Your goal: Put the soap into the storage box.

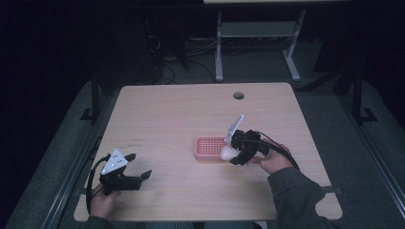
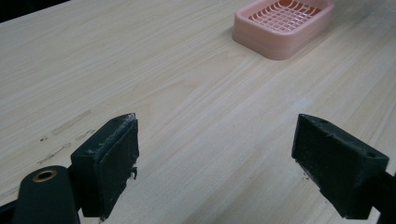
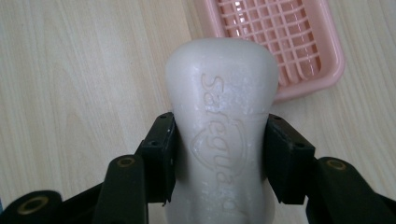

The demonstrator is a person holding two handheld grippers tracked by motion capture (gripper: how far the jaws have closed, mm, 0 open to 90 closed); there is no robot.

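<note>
A white bar of soap point(image 3: 224, 121) with raised lettering is clamped between the two black jaws of my right gripper point(image 3: 219, 154). In the high view the soap point(image 1: 227, 153) hangs at the near right corner of a pink slatted soap dish point(image 1: 209, 147), with my right gripper point(image 1: 235, 155) behind it, held in a hand. The pink dish point(image 3: 280, 42) lies just beyond the soap's tip. My left gripper point(image 1: 141, 167) rests low over the wooden table point(image 1: 181, 114) at the near left, jaws wide apart and nothing between them. The left gripper view has the dish point(image 2: 285, 23) far off at the upper right.
A round cable hole point(image 1: 238, 95) sits near the table's far edge. Faint dark marks point(image 2: 70, 126) streak the wood by my left gripper. A metal table frame point(image 1: 258, 38) stands on the dark floor beyond.
</note>
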